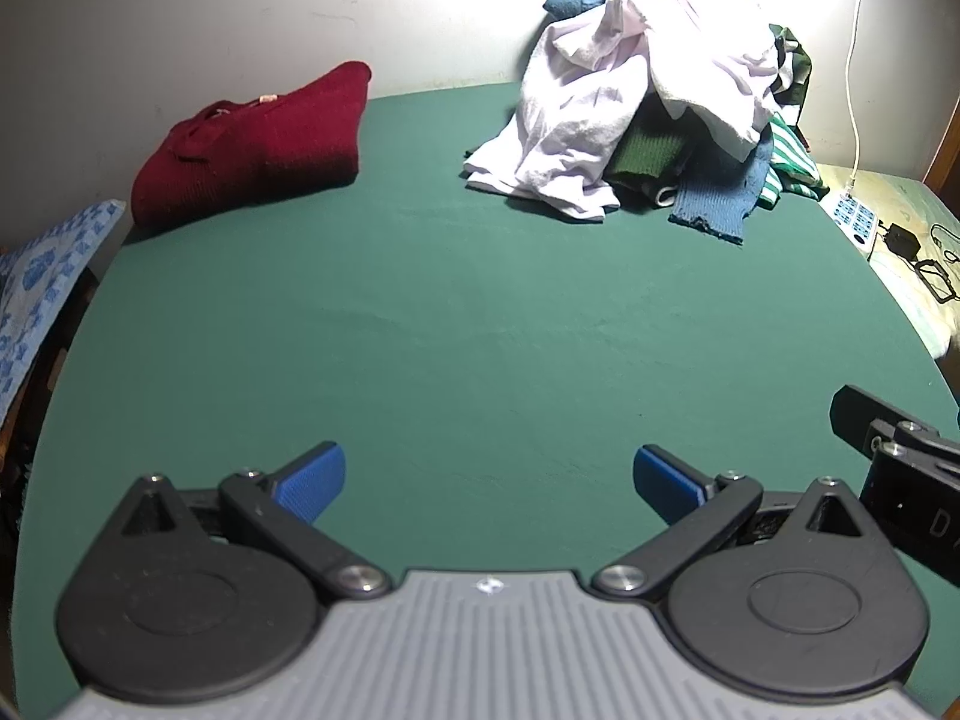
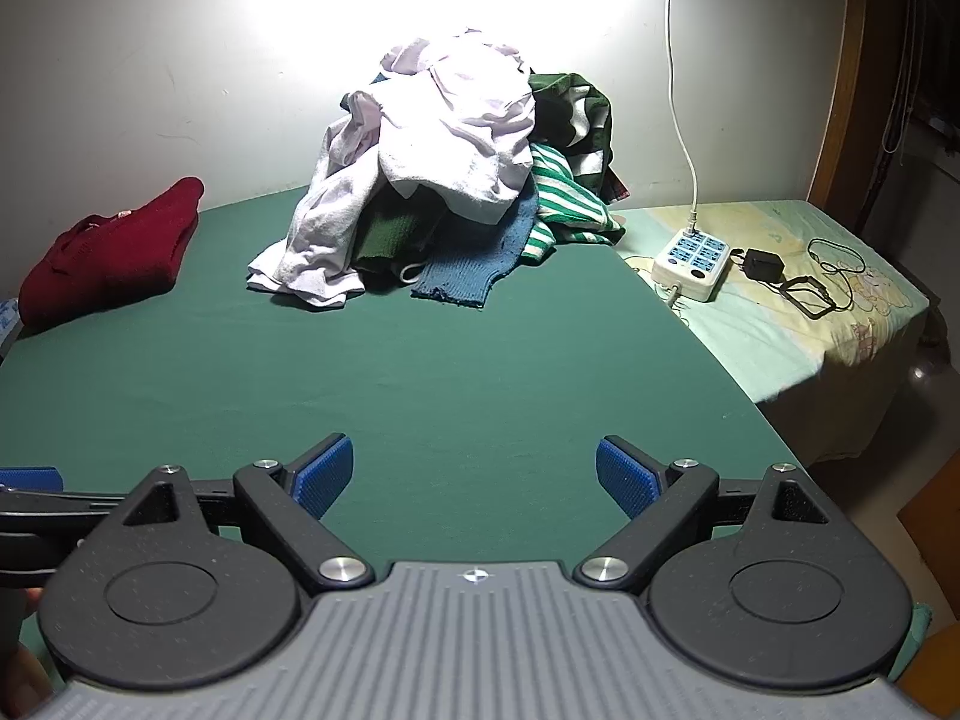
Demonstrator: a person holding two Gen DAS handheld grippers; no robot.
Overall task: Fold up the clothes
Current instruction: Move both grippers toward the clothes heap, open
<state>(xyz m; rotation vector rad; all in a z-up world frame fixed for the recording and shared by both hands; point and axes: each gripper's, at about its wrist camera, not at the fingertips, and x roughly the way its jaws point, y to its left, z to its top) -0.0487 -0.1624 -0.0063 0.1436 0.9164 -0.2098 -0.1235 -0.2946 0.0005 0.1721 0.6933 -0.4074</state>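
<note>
Both the left gripper (image 1: 489,483) and right gripper (image 2: 474,477) hover spread and empty — the jumbled heap of mixed clothes (image 2: 444,180) lies well ahead, awaiting picking, the folded dark-red knitted sweater (image 1: 252,144) set aside ahead-left.

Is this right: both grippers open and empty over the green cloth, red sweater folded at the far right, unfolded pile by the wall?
One slip: the red sweater lies at the far left, not right, as both wrist views show. The rest holds: left gripper and right gripper are open and empty over the green cloth, pile by the wall.
</note>
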